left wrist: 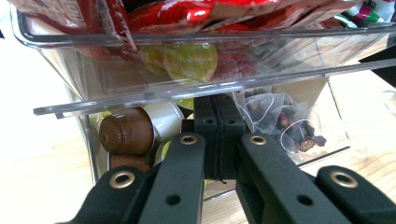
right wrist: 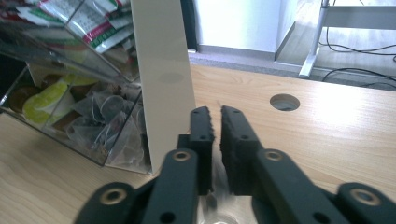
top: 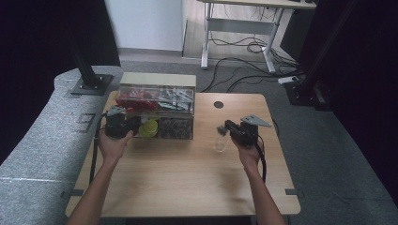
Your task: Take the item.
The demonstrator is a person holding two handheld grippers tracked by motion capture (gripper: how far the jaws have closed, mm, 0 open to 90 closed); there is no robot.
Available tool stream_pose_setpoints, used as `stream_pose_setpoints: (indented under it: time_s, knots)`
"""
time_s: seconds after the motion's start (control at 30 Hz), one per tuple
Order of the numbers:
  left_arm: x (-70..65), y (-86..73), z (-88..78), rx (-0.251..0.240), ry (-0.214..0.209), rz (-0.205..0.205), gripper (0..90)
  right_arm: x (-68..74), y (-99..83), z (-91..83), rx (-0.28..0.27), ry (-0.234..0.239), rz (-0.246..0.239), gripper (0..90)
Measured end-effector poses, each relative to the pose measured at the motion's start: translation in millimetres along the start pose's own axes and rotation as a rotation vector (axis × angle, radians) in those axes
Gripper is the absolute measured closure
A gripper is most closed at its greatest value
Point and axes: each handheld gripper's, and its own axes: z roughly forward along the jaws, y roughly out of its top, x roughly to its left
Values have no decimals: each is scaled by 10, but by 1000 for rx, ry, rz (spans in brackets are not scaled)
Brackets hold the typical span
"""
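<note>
While left gripper [left wrist: 218, 140] is clenched empty at the organizer [left wrist: 187, 84], right gripper [right wrist: 215, 140] gapes slightly.

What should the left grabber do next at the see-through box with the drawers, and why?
Probably ease the left gripper gently back toward the person. Its jaws are shut right at the front of the clear plastic box's lower drawer, which holds a brown capsule and mesh tea bags. I can't tell whether the jaws pinch its front edge. If they do, a slow pull should slide it open.
</note>
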Motion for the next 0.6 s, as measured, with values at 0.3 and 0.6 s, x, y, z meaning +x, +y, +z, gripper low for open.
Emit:
stream_pose_setpoints:
  time_s: [0.3,0.6]
  knots:
    - [-4,0,-2,1,-2,-1,897,52,-16,-5,-12,-14,-27,712]
    - [-4,-1,4,1,-8,-5,898,51,-133,-61,-14,-5,-20,680]
